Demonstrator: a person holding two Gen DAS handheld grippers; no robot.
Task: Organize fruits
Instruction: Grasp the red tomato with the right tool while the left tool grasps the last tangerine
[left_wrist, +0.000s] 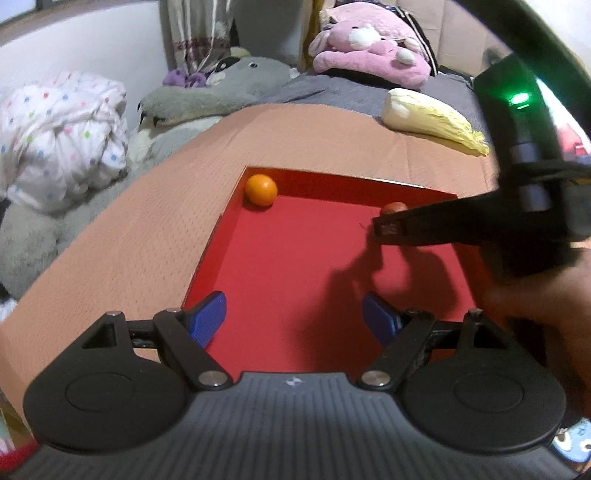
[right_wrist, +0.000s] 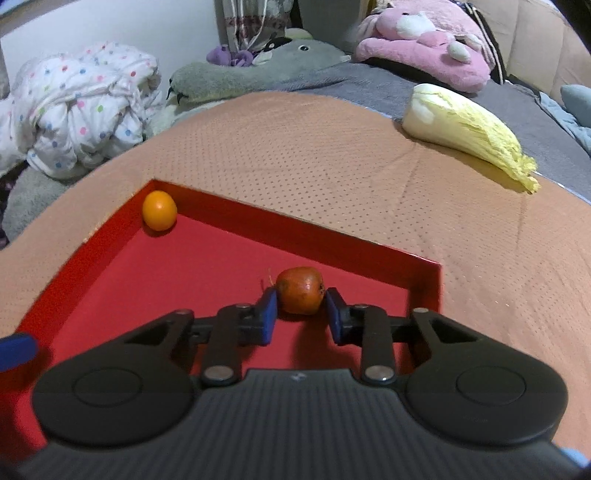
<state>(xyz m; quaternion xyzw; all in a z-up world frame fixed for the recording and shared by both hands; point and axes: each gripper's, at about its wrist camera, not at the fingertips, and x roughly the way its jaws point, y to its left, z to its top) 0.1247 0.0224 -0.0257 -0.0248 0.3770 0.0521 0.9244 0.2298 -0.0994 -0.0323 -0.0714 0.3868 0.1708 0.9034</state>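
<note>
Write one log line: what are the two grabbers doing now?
right gripper: shut on red-orange fruit in red tray | left gripper: open, empty | orange: far corner

Napa cabbage (right_wrist: 467, 134) on orange cloth (right_wrist: 295, 166); pink plush (right_wrist: 424, 44), grey plush (right_wrist: 258, 74), dotted duvet (right_wrist: 81, 107) at back.

Peach dotted cloth surface (right_wrist: 295, 166), red tray (right_wrist: 332, 240) resting on it, napa cabbage (right_wrist: 469, 129) at far edge

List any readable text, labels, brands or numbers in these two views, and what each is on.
No readable words or numbers in either view.
Left gripper body: small pale emblem, too small to read.
Right gripper body: the same kind of mark, too faint to read.
Red tray, orange, cabbage: no print.
</note>
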